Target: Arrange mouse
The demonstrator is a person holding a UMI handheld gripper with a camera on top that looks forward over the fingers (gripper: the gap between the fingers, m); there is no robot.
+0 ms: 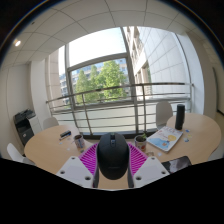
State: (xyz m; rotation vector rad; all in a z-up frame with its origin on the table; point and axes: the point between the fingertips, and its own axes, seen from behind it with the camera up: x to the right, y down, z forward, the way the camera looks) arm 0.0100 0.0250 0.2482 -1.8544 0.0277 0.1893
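We see our gripper [112,165] raised above a round wooden table [50,148], and between its two fingers sits a black computer mouse [112,155], its rounded back facing us and its nose pointing away over the tabletop. The purple pads [90,158] lie against the mouse on both flanks with no gap that we can make out, so the fingers are pinching it and the mouse appears lifted clear of the table surface. Beyond the fingers and a little to the left, we see a small dark object [79,142] resting on the table, too small for us to identify. Beyond the fingers to the right lies a magazine or booklet with a blue cover [165,139], and further off in the same direction stands a tall dark cylindrical bottle [180,117]. Far ahead of the fingers, past the table's edge, a railing [120,95] runs in front of large windows [100,75] through which we see green trees and a neighbouring building.
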